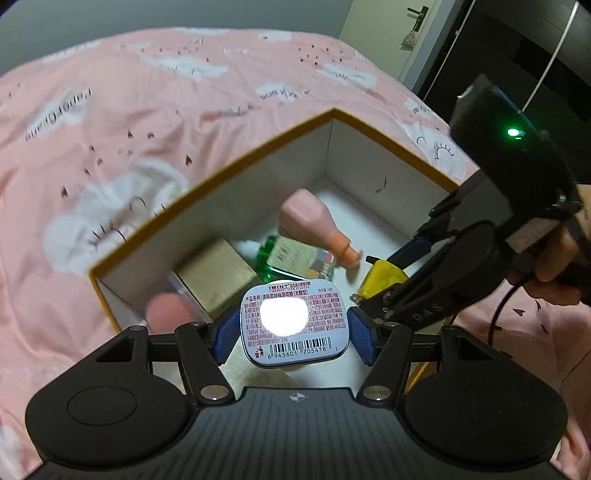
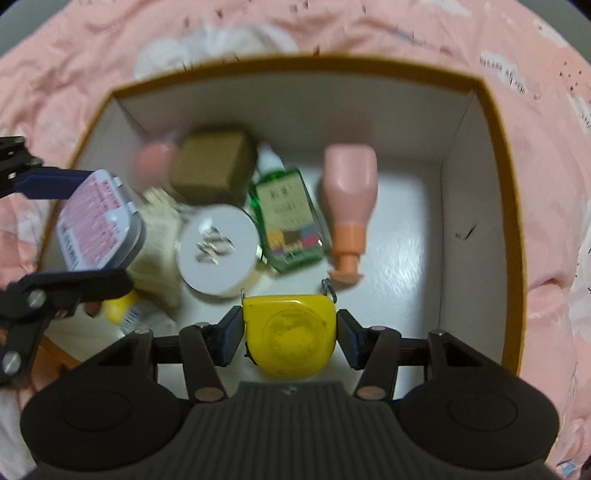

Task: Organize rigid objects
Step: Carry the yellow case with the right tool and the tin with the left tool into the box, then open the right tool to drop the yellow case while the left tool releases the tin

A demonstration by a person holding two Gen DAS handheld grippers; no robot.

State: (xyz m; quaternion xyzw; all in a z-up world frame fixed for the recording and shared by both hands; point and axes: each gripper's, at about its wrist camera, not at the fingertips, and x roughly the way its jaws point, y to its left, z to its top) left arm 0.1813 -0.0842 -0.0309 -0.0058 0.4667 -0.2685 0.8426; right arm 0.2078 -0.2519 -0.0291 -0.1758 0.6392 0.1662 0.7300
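On the pink bed point(image 1: 147, 110), lower both loads into the box point(image 2: 480, 177): left tongs point(image 1: 293, 328) grip the mint tin point(image 1: 293, 321), right tongs point(image 2: 290, 332) the yellow tape measure point(image 2: 290, 336), clear of the pink bottle point(image 2: 349, 192).

A home bedroom is shown. A bed is covered by a pink cotton quilt printed with white clouds point(image 1: 155, 122), on which an open white cardboard box with a mustard-yellow rim point(image 1: 236, 166) is set. A pale door with a dark lever handle point(image 1: 419, 16) is seen beyond.
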